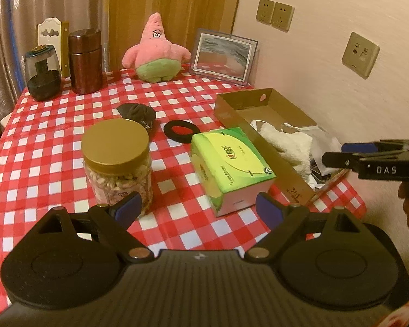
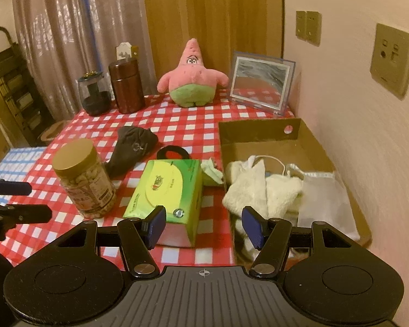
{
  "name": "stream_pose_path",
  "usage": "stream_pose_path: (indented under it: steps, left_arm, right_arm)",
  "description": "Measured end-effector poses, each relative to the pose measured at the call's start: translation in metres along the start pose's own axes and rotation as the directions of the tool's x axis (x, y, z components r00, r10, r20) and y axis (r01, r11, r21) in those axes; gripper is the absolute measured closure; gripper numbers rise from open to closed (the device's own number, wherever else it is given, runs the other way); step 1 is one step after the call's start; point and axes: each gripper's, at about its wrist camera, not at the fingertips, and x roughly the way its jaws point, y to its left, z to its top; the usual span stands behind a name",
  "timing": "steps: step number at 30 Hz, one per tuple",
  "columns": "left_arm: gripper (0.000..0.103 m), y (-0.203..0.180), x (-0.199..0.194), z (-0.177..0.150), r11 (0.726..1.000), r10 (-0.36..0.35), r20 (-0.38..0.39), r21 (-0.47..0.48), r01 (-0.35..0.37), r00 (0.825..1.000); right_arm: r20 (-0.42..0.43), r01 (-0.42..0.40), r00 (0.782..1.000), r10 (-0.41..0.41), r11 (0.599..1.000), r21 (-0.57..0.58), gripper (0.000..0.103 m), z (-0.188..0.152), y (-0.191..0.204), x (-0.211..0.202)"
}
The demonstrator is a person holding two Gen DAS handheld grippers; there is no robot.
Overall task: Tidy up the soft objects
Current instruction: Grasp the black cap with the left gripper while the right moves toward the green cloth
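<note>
1. I am holding both tools empty: the left tool (image 1: 195,208) is standing wide open, the right tool (image 2: 204,227) roughly half open, neither gripping anything.
2. I am seeing white cloths (image 2: 261,188) already lying in the cardboard box (image 2: 259,130) at 3 o'clock on the worktop (image 2: 177,120).
3. I am judging the black cloth (image 2: 133,147), at 11 o'clock from the green tissue box (image 2: 169,188), as next.
4. I am planning to approach over the tissue box, pinching the cloth's bunched middle, keeping clear of the jar (image 2: 83,179).
</note>
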Motion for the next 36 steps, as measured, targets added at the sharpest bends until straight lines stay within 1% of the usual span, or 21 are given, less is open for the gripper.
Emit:
stream_pose_path:
  steps: [6,10,14,19,23,27,31,36]
  left_arm:
    - [0.014,0.019,0.005,0.012,1.000,-0.008,-0.002,0.019,0.008,1.000]
    - [0.014,0.035,0.007,0.028,1.000,-0.015,0.007,0.025,0.014,1.000]
    - [0.014,0.057,0.010,0.046,0.999,-0.021,0.017,0.038,0.020,1.000]
    - [0.014,0.094,0.014,0.065,0.999,-0.007,0.022,0.033,0.006,1.000]
    - [0.014,0.121,0.020,0.080,0.999,0.007,0.022,0.036,-0.007,1.000]
    - [0.015,0.145,0.032,0.095,0.998,0.003,0.007,0.055,-0.004,1.000]
    - [0.015,0.167,0.047,0.111,0.996,0.008,-0.020,0.085,-0.006,1.000]
    - [0.015,0.193,0.066,0.129,0.992,0.044,-0.044,0.121,-0.039,0.998]
  right_arm:
    - [-0.002,-0.028,1.000,0.027,0.996,-0.084,0.041,0.019,-0.007,0.019]
    - [0.006,-0.068,0.998,0.070,0.987,-0.145,0.041,0.037,-0.012,0.034]
    - [0.007,-0.092,0.995,0.097,0.964,-0.249,0.041,0.055,-0.015,0.052]
    - [-0.034,-0.127,0.992,0.123,0.928,-0.350,0.041,0.074,-0.021,0.079]
    - [-0.075,-0.153,0.988,0.134,0.882,-0.446,0.041,0.086,-0.019,0.102]
    - [-0.116,-0.195,0.981,0.158,0.819,-0.539,0.041,0.095,-0.016,0.123]
    - [-0.145,-0.201,0.979,0.142,0.779,-0.594,0.041,0.104,-0.019,0.147]
    - [-0.180,-0.227,0.973,0.143,0.725,-0.650,0.041,0.111,-0.023,0.173]
